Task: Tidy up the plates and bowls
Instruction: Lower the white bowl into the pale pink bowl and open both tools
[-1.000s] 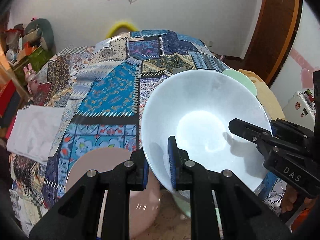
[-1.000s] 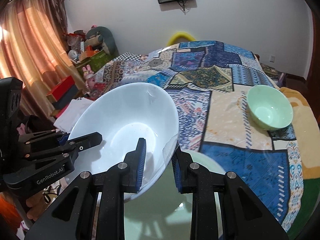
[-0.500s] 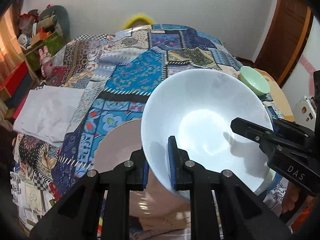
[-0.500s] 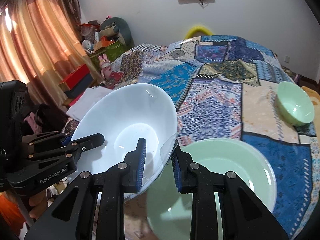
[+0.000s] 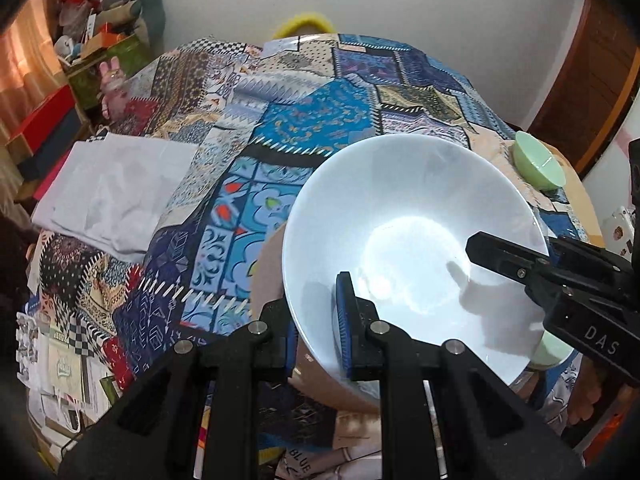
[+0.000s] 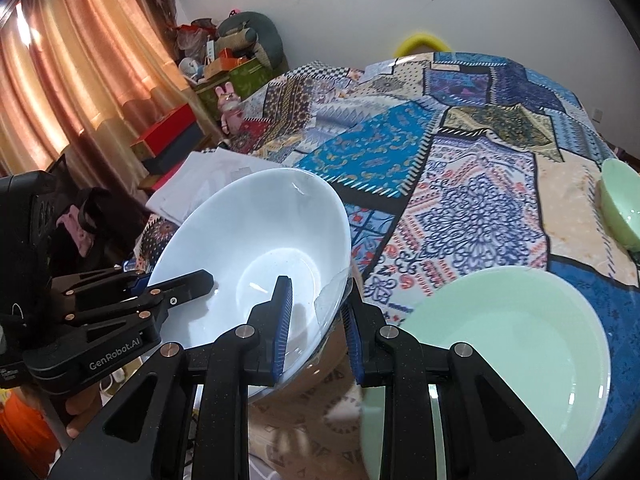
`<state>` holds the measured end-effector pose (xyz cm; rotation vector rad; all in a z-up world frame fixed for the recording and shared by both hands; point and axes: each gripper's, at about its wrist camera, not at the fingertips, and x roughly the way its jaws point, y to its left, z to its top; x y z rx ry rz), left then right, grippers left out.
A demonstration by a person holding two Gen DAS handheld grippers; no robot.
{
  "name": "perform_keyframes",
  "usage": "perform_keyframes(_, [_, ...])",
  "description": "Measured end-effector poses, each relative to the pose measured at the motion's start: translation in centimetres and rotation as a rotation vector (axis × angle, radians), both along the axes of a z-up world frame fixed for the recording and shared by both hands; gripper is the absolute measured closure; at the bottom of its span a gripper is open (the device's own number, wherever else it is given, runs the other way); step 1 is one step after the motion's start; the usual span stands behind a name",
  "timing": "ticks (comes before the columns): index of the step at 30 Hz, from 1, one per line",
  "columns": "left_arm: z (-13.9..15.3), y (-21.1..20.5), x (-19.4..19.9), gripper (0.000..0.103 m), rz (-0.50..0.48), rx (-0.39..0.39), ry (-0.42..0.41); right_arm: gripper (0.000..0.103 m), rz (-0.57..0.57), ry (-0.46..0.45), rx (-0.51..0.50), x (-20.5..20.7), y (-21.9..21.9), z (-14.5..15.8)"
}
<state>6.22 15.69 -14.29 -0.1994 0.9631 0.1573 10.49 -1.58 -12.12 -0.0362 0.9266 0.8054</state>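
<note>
A large white bowl (image 5: 412, 240) hangs tilted above the patchwork-covered table, held from both sides. My left gripper (image 5: 316, 320) is shut on its near rim, one blue pad inside and one outside. My right gripper (image 5: 520, 248) clamps the bowl's right rim. From the right wrist, the white bowl (image 6: 256, 248) has my right gripper (image 6: 316, 312) shut on its edge and my left gripper (image 6: 172, 280) on the far side. A pink plate (image 5: 268, 272) lies mostly hidden beneath the bowl. A large green plate (image 6: 508, 340) lies to the right.
A small green bowl (image 5: 538, 160) sits near the table's far right edge, also the small green bowl (image 6: 622, 204). A white folded cloth (image 5: 116, 184) lies on the left. Boxes and soft toys (image 6: 224, 68) crowd the left wall by the curtain.
Both grippers have carried the white bowl leftward, from over the green plate to over the pink plate. The green plate now shows clear to the right.
</note>
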Motion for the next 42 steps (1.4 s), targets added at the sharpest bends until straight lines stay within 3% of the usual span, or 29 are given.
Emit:
perform_keyframes(17, [-2.6,0.9,-0.2,0.086,0.017,0.000,0.039,0.080,0.022,0.038,-0.063,-0.5,1.1,-2.0])
perform_keyframes(26, [-2.9,0.5,0.2,0.085,0.019,0.042,0.042,0.079,0.008,0.026,-0.047,-0.6,0.5,-1.6])
perform_keyframes(33, [-3.3,-0.8,0.9,0.083,0.008,0.129,0.057,0.077,-0.020,0.014,-0.046,-0.3,-0.2,-1.6])
perform_keyframes(40, [-2.8,-1.3,1.3,0.082,0.001,0.155,0.063,0.077,-0.010,0.011,-0.046,-0.1,-1.3,-1.3])
perform_keyframes(42, [-2.4,-1.3,1.2,0.079,0.002,0.139,0.066,0.073,-0.012,0.006,-0.038,-0.1,-1.7,-1.1])
